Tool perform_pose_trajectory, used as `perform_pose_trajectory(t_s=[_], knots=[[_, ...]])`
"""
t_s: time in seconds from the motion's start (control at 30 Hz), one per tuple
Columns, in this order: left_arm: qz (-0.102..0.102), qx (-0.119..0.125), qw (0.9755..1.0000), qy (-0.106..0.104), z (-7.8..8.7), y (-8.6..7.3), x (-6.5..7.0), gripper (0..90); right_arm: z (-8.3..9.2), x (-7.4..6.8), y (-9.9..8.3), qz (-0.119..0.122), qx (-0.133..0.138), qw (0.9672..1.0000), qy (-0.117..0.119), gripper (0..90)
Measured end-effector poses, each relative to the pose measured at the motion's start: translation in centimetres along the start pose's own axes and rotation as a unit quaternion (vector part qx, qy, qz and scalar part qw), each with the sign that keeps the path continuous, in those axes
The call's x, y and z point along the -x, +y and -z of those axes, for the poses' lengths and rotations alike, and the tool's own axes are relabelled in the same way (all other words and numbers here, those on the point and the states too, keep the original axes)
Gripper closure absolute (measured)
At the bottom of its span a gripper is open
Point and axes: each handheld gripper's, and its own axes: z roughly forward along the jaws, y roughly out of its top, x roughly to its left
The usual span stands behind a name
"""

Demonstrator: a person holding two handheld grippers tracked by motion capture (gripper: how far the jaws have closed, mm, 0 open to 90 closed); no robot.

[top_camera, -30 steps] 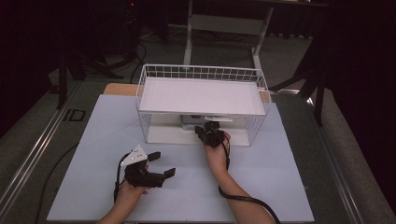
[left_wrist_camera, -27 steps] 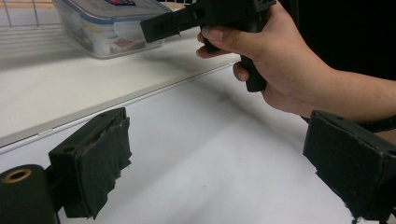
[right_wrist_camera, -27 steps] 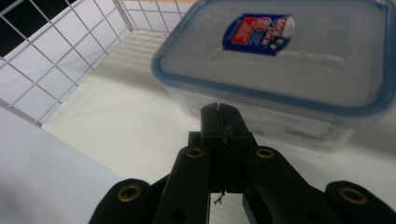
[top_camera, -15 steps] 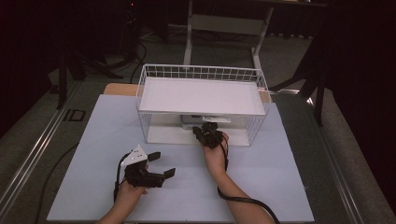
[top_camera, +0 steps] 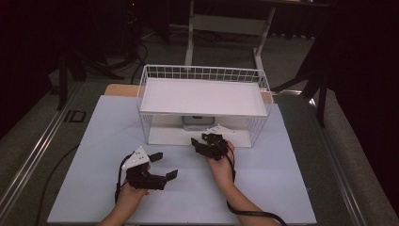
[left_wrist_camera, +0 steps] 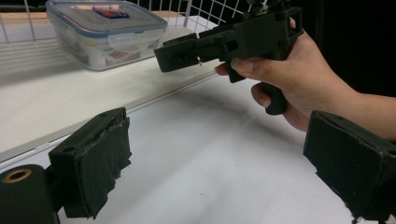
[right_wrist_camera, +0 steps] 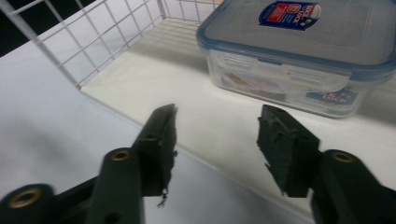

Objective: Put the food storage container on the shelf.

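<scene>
Right gripper (right_wrist_camera: pixel 215 140) jaws just opening, nothing between | lidded plastic container (right_wrist_camera: pixel 299 51) upper right, inside wire basket (right_wrist_camera: pixel 93 42) | rigid, smooth, probably light; I'd grip across its side walls

We see a clear plastic food container (right_wrist_camera: pixel 299 60) with a blue-rimmed snap lid (right_wrist_camera: pixel 308 32), lid shut and a small blue and red label on top. It sits upright and level on the white lower shelf (right_wrist_camera: pixel 154 79) of the white wire rack (top_camera: pixel 202 75), toward the back, under the upper shelf (top_camera: pixel 202 96); something dark and reddish shows inside
</scene>
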Motion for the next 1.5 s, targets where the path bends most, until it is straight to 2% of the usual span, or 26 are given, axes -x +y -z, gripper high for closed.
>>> perform_pose_trajectory(t_s=[0.03,0.07,0.13,0.17,0.23,0.33,0.47,0.57,0.73,0.9,1.03,1.07,1.2,1.37,1.5], knots=[[0.0,0.0,1.0,-0.001,0.0,0.0,0.0,8.3,0.5,-0.1,-0.1,0.002,0.003,0.9999,0.012,39.0],[0.0,0.001,1.0,-0.001,0.0,0.1,0.0,8.3,0.7,-0.2,-0.1,0.001,0.004,0.9998,0.018,37.7],[-0.001,-0.001,1.0,-0.002,-0.1,0.1,0.1,8.3,1.2,-0.3,-0.1,0.006,0.01,0.9996,0.026,29.1],[-0.002,-0.003,1.0,-0.002,-0.1,0.1,0.1,8.3,1.5,-0.5,-0.1,0.006,0.011,0.9994,0.032,28.2],[-0.006,-0.007,0.9999,-0.003,-0.2,0.1,0.2,8.3,2.1,-0.6,-0.2,0.007,0.019,0.9986,0.049,18.0],[-0.01,-0.008,0.9999,-0.004,-0.1,0.2,0.3,8.3,2.9,-0.7,-0.3,0.022,0.019,0.9981,0.054,13.4],[-0.019,-0.012,0.9997,-0.003,0.0,0.7,0.4,8.3,3.6,-0.3,-0.5,0.008,0.022,0.998,0.059,14.0],[-0.022,-0.012,0.9997,-0.002,0.2,0.9,0.4,8.3,4.3,-0.1,-0.6,0.018,0.027,0.9981,0.052,13.9],[-0.018,-0.013,0.9998,-0.002,0.5,1.1,0.3,8.3,5.2,0.3,-1.1,0.012,0.023,0.9983,0.053,14.0],[-0.021,-0.013,0.9997,0.003,1.0,1.2,0.4,8.3,6.5,0.5,-1.7,0.016,0.02,0.9975,0.066,14.1],[-0.02,-0.013,0.9997,0.004,1.4,1.1,0.5,8.3,7.0,0.5,-1.8,0.017,0.023,0.9974,0.067,14.1],[-0.02,-0.012,0.9997,0.002,1.5,1.1,0.6,8.2,8.0,0.6,-2.1,0.014,0.028,0.9971,0.069,14.2],[-0.023,-0.012,0.9996,0.001,2.0,1.1,0.7,8.3,9.2,0.6,-2.5,0.016,0.027,0.996,0.084,14.2],[-0.023,-0.016,0.9996,-0.001,2.5,0.9,0.6,8.3,10.7,0.7,-2.6,0.028,0.033,0.996,0.079,14.1],[-0.022,-0.013,0.9997,-0.007,3.1,0.8,0.5,8.2,12.1,1.2,-2.9,0.025,0.041,0.9957,0.079,14.2]])
